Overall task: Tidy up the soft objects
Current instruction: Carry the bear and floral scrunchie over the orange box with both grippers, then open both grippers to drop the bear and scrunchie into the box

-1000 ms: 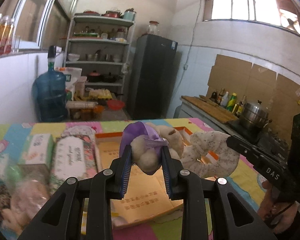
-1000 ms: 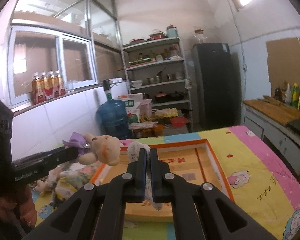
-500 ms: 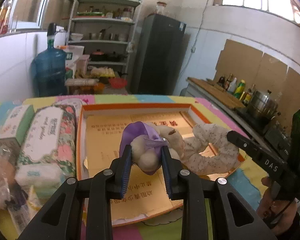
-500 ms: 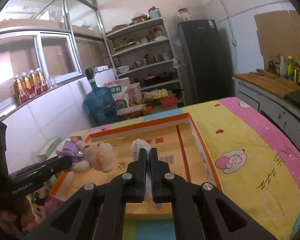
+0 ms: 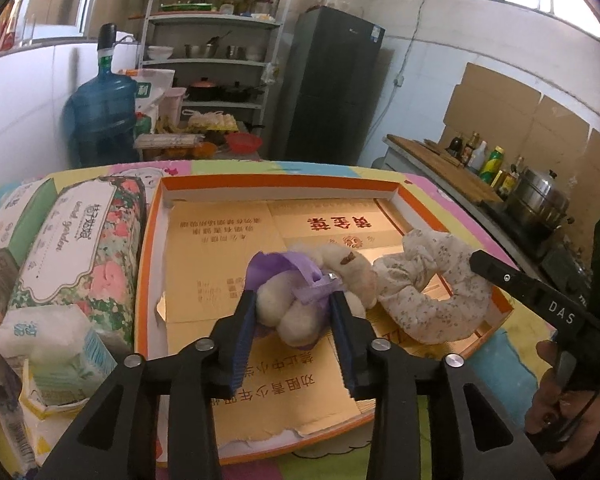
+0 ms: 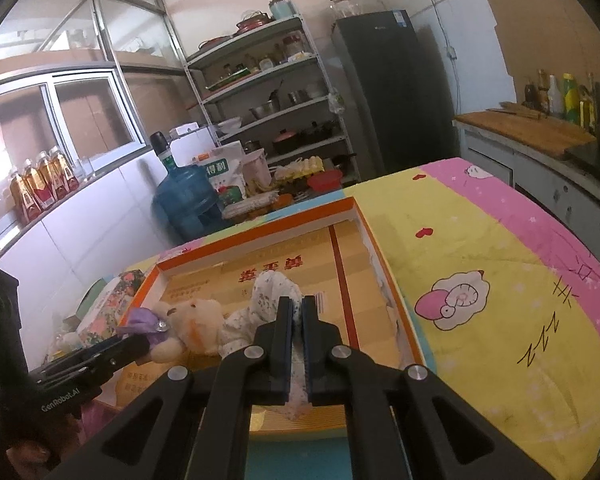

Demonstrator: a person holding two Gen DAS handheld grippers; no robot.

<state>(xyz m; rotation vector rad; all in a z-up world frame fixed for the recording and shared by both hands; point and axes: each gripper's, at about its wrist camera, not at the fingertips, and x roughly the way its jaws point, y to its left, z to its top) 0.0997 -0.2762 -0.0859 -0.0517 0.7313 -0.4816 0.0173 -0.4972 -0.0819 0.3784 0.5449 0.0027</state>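
A cream teddy bear (image 5: 292,312) with a purple bow lies low over the orange-rimmed cardboard tray (image 5: 276,182). My left gripper (image 5: 291,300) has the bear between its blue pads; its jaws are opening and stand a little wider than the bear's legs. A floral fabric ring (image 5: 428,304) hangs beside the bear on the right, over the tray's right part. My right gripper (image 6: 297,312) is shut on that floral ring (image 6: 272,292). In the right wrist view the left gripper (image 6: 144,344) and the bear (image 6: 196,320) sit at the tray's (image 6: 260,236) left side.
Tissue packs (image 5: 80,248) and a small white pack (image 5: 48,336) crowd the table left of the tray. The cartoon tablecloth (image 6: 480,280) stretches right of it. Beyond the table stand a water jug (image 5: 100,120), shelves (image 5: 212,60), a fridge (image 5: 332,88) and a counter (image 5: 440,160).
Both grippers have come down and forward over the tray with their toys. The left jaws now stand wider around the bear. The right jaws stay pinched on the floral ring.
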